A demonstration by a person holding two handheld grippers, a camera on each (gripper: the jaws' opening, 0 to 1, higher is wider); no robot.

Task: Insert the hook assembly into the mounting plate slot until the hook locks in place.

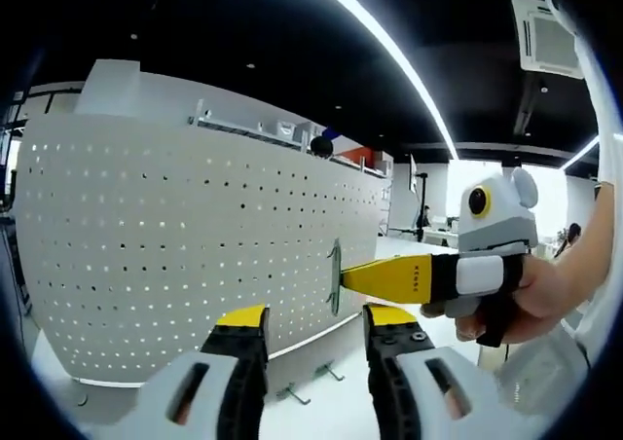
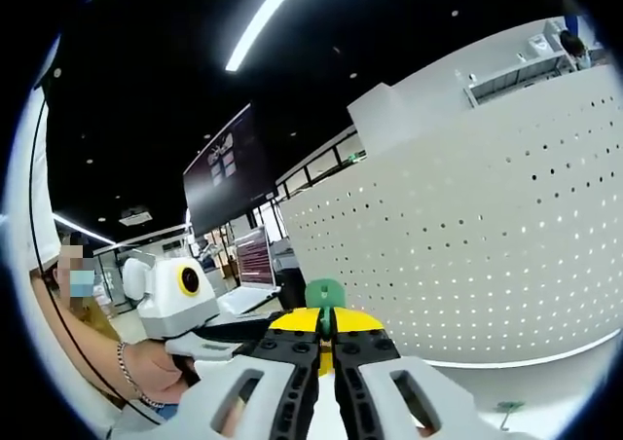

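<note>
The right claw (image 2: 326, 348) is clamped on the green hook (image 2: 324, 294), its yellow tips pinching the flat plate of it; seen from the left claw view, that hook (image 1: 335, 276) sits edge-on just beside the white pegboard (image 1: 185, 226). It looks a light, stiff piece, best held by that plate so the prongs stay free. The left claw (image 1: 313, 331) stands apart and empty, pointing at the board, with spare hooks (image 1: 292, 393) on the worktop (image 1: 321, 416) below.
</note>
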